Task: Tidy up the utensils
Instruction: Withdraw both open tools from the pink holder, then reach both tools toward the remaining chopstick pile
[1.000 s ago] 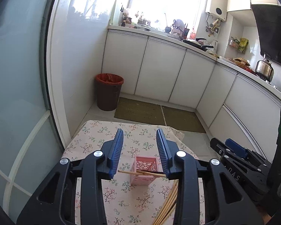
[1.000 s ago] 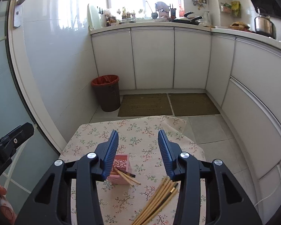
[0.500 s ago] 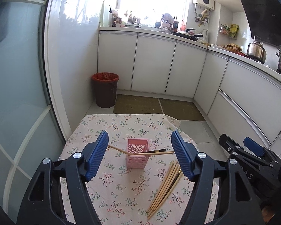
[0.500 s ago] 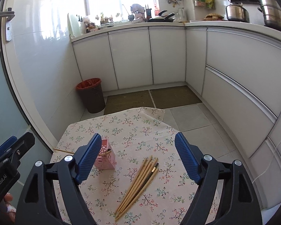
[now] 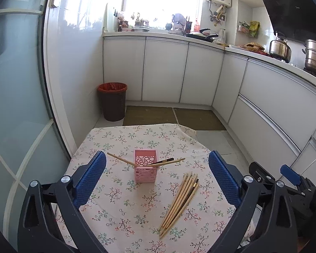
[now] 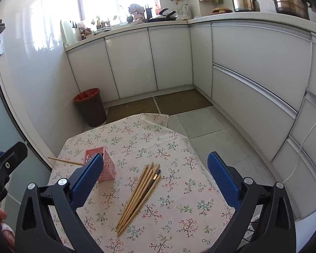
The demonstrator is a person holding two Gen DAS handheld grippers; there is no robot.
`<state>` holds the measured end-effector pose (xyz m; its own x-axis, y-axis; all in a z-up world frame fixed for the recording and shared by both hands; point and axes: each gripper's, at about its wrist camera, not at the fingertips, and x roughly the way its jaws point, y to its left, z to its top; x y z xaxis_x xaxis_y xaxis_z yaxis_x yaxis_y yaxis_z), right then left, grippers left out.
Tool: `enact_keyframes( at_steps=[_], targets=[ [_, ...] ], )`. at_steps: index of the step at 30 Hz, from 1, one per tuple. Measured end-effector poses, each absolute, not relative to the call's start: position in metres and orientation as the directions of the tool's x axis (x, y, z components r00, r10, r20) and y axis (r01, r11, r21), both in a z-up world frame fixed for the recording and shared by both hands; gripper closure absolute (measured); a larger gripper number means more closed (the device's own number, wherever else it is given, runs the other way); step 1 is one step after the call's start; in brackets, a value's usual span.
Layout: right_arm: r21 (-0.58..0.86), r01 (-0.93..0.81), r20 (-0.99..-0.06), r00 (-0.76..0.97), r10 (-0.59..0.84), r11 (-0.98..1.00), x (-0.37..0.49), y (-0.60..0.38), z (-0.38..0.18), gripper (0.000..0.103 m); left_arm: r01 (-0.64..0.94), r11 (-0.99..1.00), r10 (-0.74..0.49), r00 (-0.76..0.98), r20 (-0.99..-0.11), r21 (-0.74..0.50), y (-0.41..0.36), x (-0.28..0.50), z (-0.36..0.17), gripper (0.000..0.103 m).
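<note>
A pink perforated holder (image 5: 145,169) (image 6: 104,164) stands upright on the floral tablecloth (image 5: 124,217) (image 6: 174,202). A few chopsticks (image 5: 146,162) lean out of it to both sides. A loose bundle of several chopsticks (image 5: 180,201) (image 6: 140,189) lies on the cloth to its right. My left gripper (image 5: 157,176) hangs back from the holder, jaws opening wide with nothing between them. My right gripper (image 6: 155,177) is above the bundle, jaws also opening and touching nothing; its left finger (image 6: 85,180) hides part of the holder.
White kitchen cabinets (image 5: 164,71) (image 6: 252,67) run along the back and right. A brown bin (image 5: 112,101) (image 6: 90,106) stands on the floor past the table's far edge. A glass door (image 5: 14,97) is close on the left. Pots (image 5: 315,55) sit on the counter.
Both grippers have gone from nearly shut to wide open and drawn back from the holder. The right view has swung rightwards, so the loose bundle now lies between its fingers.
</note>
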<state>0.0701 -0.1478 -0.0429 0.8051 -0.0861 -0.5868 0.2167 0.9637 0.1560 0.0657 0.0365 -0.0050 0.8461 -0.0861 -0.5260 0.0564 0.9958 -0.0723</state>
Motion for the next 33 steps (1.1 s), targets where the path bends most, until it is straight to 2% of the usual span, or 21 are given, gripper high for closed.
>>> enact_keyframes(
  at_steps=[7,14,22,28,33],
  targets=[
    [0.192,0.259,-0.621,0.779,-0.087,0.947,0.062,-0.174,-0.061,0.007,0.083,0.996,-0.091,0.825,-0.558,-0.040,0.020,0.067,-0.015,0.007],
    [0.217,0.298,-0.647,0.757,-0.092,0.929,0.055,-0.199,-0.079,0.007,0.177,0.983,-0.106,0.766,-0.634,0.049,-0.010,0.072,-0.040,0.007],
    [0.286,0.429,-0.772,0.633,-0.059,0.857,0.054,-0.260,-0.162,0.007,0.382,0.921,-0.164,0.551,-0.818,0.073,-0.057,0.096,-0.100,0.007],
    [0.311,0.534,-0.807,0.585,-0.078,0.786,0.049,-0.307,-0.216,0.007,0.432,0.898,-0.127,0.440,-0.889,0.085,-0.102,0.132,-0.147,0.007],
    [0.350,0.574,-0.815,0.576,-0.061,0.740,0.050,-0.333,-0.238,0.007,0.461,0.887,-0.144,0.319,-0.937,0.021,-0.142,0.190,-0.179,0.009]
  ],
)
